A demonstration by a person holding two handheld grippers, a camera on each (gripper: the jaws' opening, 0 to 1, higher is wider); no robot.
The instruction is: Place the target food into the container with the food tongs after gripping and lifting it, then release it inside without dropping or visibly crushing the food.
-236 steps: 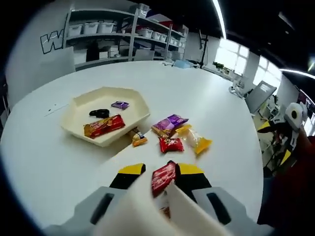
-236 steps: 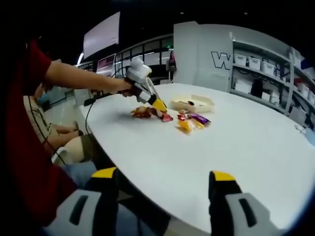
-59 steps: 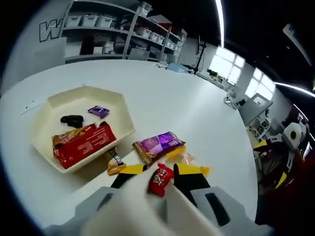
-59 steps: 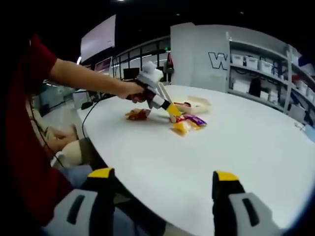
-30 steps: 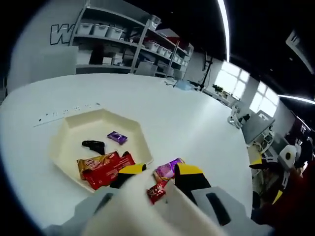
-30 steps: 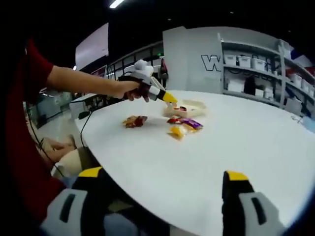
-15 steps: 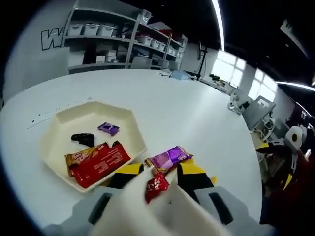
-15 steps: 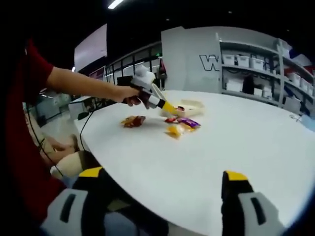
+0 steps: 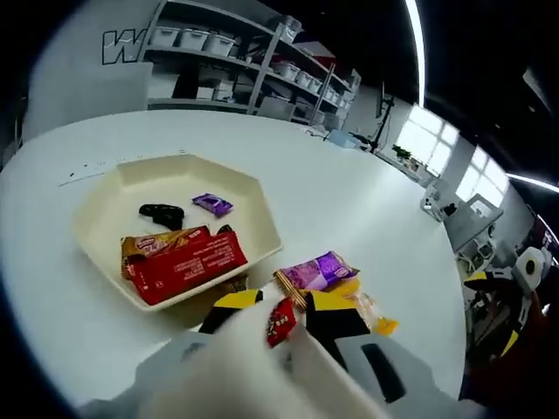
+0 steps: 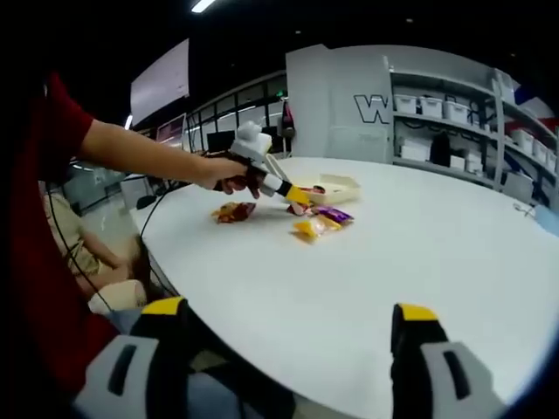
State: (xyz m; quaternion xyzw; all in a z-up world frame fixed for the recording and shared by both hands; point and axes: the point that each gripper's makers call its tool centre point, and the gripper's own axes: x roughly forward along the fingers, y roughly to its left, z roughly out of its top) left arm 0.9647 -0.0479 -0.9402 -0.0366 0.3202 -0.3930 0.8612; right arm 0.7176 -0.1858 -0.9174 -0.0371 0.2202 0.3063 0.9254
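Note:
My left gripper [image 9: 281, 305] is shut on cream food tongs [image 9: 253, 349], and the tong tips pinch a small red packet [image 9: 281, 319]. It hovers just in front of the near edge of a cream hexagonal tray [image 9: 113, 196]. In the tray lie a red and orange snack bar [image 9: 185, 259], a black piece [image 9: 162, 212] and a small purple candy [image 9: 212, 204]. In the right gripper view a person's hand holds the left gripper [image 10: 266, 182] over the packets near the tray [image 10: 339, 188]. My right gripper [image 10: 290, 316] is open over the table's near edge, holding nothing.
On the white round table [image 9: 349, 192], right of the tray, lie a purple packet [image 9: 316, 271] and a yellow packet [image 9: 365, 305]. An orange-brown packet [image 10: 231, 211] lies apart near the table edge. Shelves with bins [image 9: 227, 61] stand behind. A person's red sleeve [image 10: 39, 227] is at the left.
The left gripper has moved closer to the tray's near edge with the red packet still in the tongs. The right gripper has stayed open and still.

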